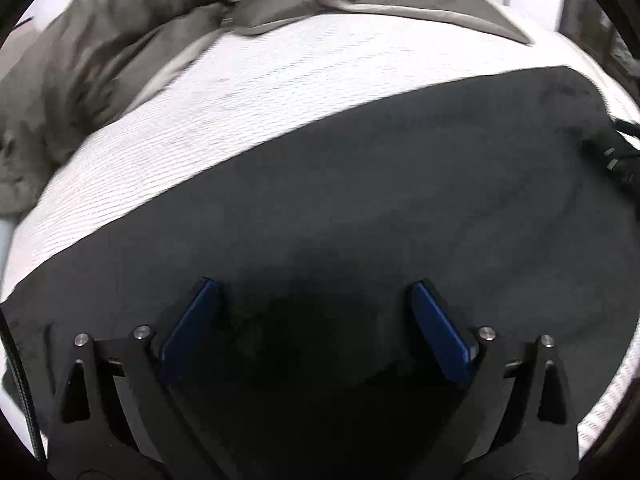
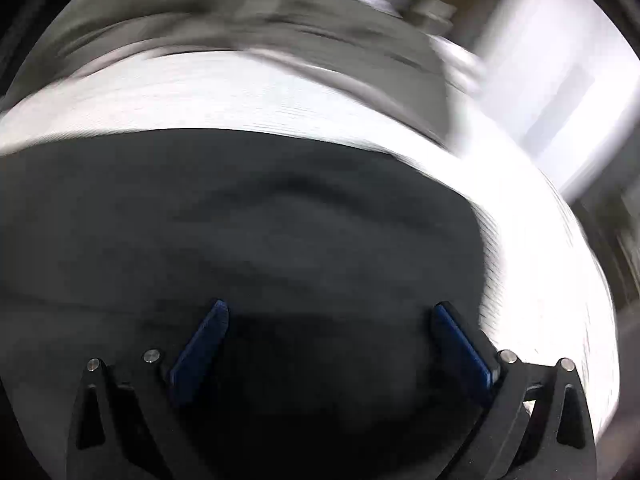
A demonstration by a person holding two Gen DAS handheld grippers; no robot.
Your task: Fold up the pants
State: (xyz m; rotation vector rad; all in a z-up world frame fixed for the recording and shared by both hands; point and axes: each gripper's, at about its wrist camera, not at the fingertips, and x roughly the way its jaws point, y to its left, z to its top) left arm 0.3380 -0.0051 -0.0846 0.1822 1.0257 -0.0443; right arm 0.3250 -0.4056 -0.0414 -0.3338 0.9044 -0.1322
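The left hand-held gripper [image 1: 316, 300] is hovering spread wide, grasping nothing, over the dark pants [image 1: 360, 200], which are lying flat on the white ribbed bed cover [image 1: 240, 92]. An olive blanket [image 1: 100, 60] is bunching along the far left, crowding that edge. For a clean fold, both should probably be pinching matching edges evenly. The right hand-held gripper [image 2: 332, 316] is likewise hanging spread and empty above rippled pants, with bare cover lying open on the right.
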